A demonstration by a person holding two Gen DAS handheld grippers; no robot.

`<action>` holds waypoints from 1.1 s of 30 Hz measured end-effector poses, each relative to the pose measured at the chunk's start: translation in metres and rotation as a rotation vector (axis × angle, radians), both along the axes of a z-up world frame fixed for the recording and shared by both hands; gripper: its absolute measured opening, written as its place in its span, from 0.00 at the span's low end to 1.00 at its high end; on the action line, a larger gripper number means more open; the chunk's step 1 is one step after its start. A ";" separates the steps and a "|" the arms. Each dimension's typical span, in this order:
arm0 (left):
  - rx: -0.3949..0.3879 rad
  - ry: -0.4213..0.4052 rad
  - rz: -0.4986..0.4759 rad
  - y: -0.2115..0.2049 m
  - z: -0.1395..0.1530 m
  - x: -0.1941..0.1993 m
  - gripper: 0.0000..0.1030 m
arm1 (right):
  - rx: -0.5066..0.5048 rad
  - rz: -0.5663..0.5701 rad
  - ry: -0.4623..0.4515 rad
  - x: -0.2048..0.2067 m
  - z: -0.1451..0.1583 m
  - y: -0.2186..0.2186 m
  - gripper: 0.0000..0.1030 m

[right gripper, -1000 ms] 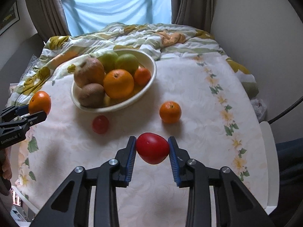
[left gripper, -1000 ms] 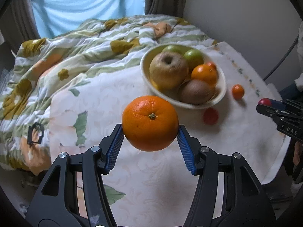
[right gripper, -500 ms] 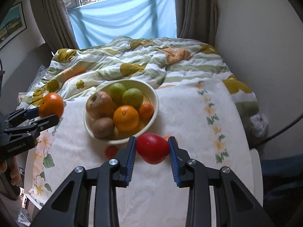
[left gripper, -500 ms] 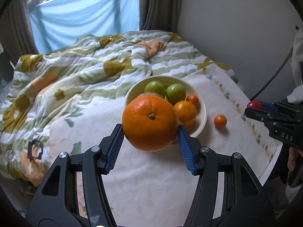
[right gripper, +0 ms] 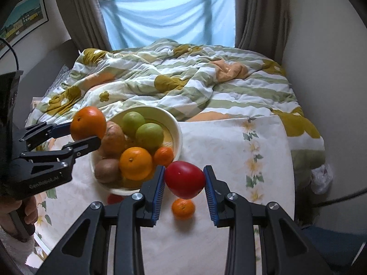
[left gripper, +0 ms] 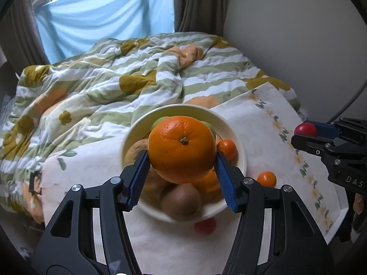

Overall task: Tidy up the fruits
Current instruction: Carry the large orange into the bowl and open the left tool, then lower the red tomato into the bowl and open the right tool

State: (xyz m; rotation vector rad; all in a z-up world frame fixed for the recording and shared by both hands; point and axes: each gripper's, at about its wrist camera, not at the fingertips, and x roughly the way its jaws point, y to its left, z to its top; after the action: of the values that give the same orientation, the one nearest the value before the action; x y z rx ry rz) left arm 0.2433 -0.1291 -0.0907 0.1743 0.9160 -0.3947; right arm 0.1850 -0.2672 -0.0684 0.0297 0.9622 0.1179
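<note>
My left gripper [left gripper: 182, 160] is shut on a large orange [left gripper: 182, 149] and holds it in the air above the cream fruit bowl [left gripper: 238, 149]; it also shows in the right wrist view [right gripper: 88, 129]. My right gripper [right gripper: 184, 180] is shut on a red tomato [right gripper: 184, 178], raised above the table right of the bowl [right gripper: 175, 128]. The bowl holds two green fruits, an apple, a kiwi, an orange and a small mandarin. A small mandarin [right gripper: 183, 208] and a small red fruit [left gripper: 205, 226] lie on the tablecloth near the bowl.
The table [right gripper: 240, 160] has a white flowered cloth and stands against a bed with a striped green quilt [right gripper: 183, 80]. A wall runs along the right. A window with blue cloth [right gripper: 169, 13] and curtains is behind the bed.
Both grippers have risen with their fruit and pulled back, so the bowl looks smaller. The left gripper with the orange has come over the bowl. Grips are unchanged.
</note>
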 end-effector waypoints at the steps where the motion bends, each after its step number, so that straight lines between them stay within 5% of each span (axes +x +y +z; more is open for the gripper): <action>1: 0.003 0.004 0.005 -0.003 -0.003 0.002 0.62 | 0.001 0.007 0.003 0.003 -0.002 -0.003 0.30; 18: 0.133 -0.006 0.042 -0.041 -0.036 0.014 0.62 | 0.016 0.103 0.046 0.046 -0.029 -0.024 0.30; 26: 0.086 0.005 0.048 -0.035 -0.035 0.015 0.63 | 0.020 0.109 0.049 0.050 -0.030 -0.025 0.30; 27: 0.077 0.006 0.050 -0.034 -0.034 0.015 0.65 | 0.019 0.110 0.049 0.050 -0.030 -0.025 0.30; 30: 0.049 -0.012 0.063 -0.029 -0.027 0.011 0.95 | 0.020 0.112 0.043 0.052 -0.029 -0.023 0.30; 33: 0.020 -0.035 0.067 -0.025 -0.018 0.006 0.99 | 0.023 0.119 0.037 0.054 -0.026 -0.021 0.30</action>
State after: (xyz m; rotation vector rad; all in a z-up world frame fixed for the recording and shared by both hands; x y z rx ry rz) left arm 0.2497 -0.1541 -0.1091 0.1680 0.8892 -0.3195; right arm 0.2394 -0.2882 -0.0942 -0.0042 0.9996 0.2384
